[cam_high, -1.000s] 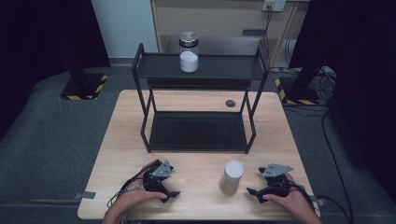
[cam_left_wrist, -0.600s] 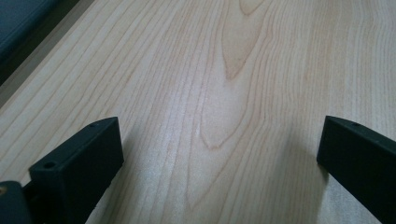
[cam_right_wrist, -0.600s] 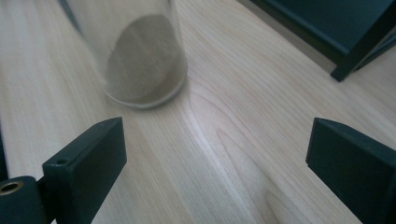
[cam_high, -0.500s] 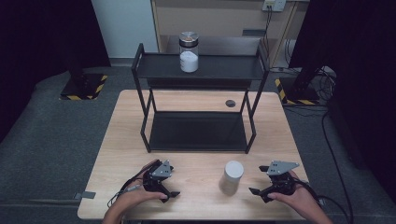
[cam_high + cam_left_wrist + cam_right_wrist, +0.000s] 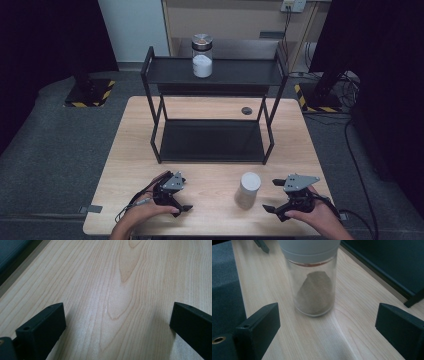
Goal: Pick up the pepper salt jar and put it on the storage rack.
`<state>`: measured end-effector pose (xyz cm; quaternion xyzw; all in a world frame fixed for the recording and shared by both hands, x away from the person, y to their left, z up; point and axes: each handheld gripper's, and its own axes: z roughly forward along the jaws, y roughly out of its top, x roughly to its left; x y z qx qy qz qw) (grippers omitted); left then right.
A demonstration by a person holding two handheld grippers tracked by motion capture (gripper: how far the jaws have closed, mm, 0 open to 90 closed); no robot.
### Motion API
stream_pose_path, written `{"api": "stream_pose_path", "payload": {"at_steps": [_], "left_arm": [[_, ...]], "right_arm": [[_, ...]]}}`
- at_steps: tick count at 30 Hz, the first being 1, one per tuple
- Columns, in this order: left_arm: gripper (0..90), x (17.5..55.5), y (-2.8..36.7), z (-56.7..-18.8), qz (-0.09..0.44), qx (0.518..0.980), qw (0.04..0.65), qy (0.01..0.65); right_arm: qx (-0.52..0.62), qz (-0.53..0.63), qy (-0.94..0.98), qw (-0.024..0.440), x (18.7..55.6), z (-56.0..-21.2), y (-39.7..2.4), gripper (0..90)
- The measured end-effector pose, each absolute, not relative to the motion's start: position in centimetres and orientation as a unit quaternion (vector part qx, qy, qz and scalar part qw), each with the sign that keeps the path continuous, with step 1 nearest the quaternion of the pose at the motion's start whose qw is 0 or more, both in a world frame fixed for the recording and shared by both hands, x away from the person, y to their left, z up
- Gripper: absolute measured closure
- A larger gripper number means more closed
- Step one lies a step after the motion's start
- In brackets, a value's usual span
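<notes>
Standing upright on the pale wood table (image 5: pixel 210 105), a clear jar (image 5: pixel 247 190) with a white lid (brownish powder inside, perhaps spice) sits just ahead of the right gripper (image 5: pixel 274 195), jaws spread. The left gripper (image 5: pixel 181 200) rests spread over bare wood. Behind, a black metal shelf (image 5: pixel 235 72) carries another jar (image 5: pixel 202 55).

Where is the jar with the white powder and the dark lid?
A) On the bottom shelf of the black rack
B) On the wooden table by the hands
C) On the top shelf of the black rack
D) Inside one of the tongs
C: in the high view the jar with white powder stands on the top shelf of the black rack, far from both hands.
</notes>
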<state>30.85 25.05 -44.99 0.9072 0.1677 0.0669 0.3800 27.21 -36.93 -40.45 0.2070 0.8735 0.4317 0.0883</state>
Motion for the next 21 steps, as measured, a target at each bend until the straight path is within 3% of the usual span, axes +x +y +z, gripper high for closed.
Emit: {"api": "stream_pose_path", "payload": {"at_steps": [21], "left_arm": [[0.0,30.8,25.0,-45.0,0.068,0.907,0.380,0.169]], "right_arm": [[0.195,0.461,0.861,0.089,27.4,-40.9,-34.9,11.5]]}}
